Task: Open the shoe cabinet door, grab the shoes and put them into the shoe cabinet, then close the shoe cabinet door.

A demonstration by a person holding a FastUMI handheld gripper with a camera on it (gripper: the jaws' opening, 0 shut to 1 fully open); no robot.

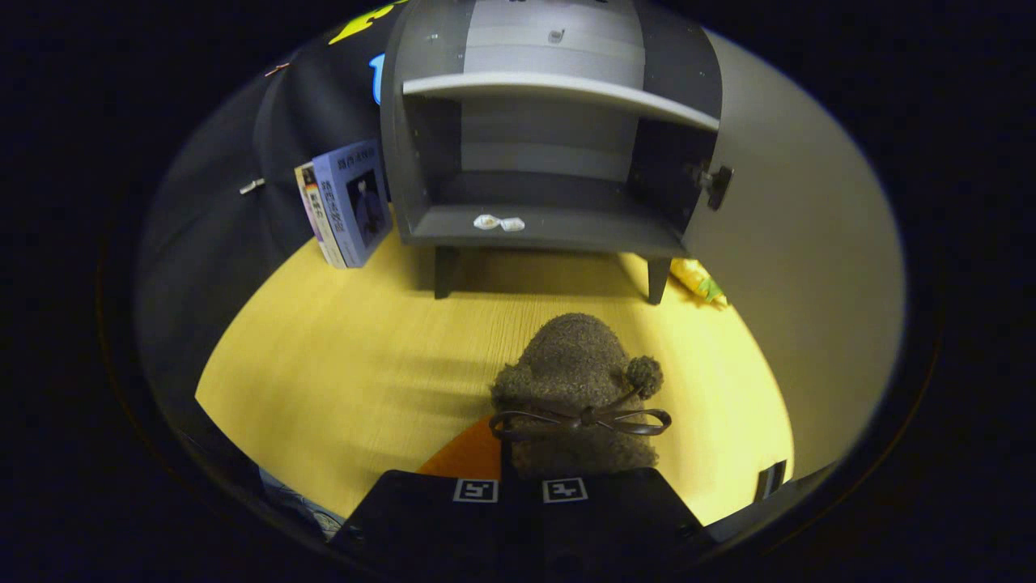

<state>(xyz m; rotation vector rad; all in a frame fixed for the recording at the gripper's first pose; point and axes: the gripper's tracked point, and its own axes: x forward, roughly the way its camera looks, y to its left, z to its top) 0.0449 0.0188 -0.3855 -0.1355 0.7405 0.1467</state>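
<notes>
Tongs (520,479) clamped on the fuzzy bow-tied slipper (576,389), held above the table (340,356) facing the shoe cabinet (550,162), door (793,243) swung open; carry it level into the lower shelf, clearing the door's edge.

Bottom centre of the frame: the handheld gripper (520,479) shows as two broad, flat-topped fingers (437,510) that widen toward the lower edge, drawn close together with only a thin seam between them. Each finger carries one small square marker near its tip, a white field with a blocky black pattern: the left marker (475,490) and the right marker (564,490) sit side by side.
</notes>
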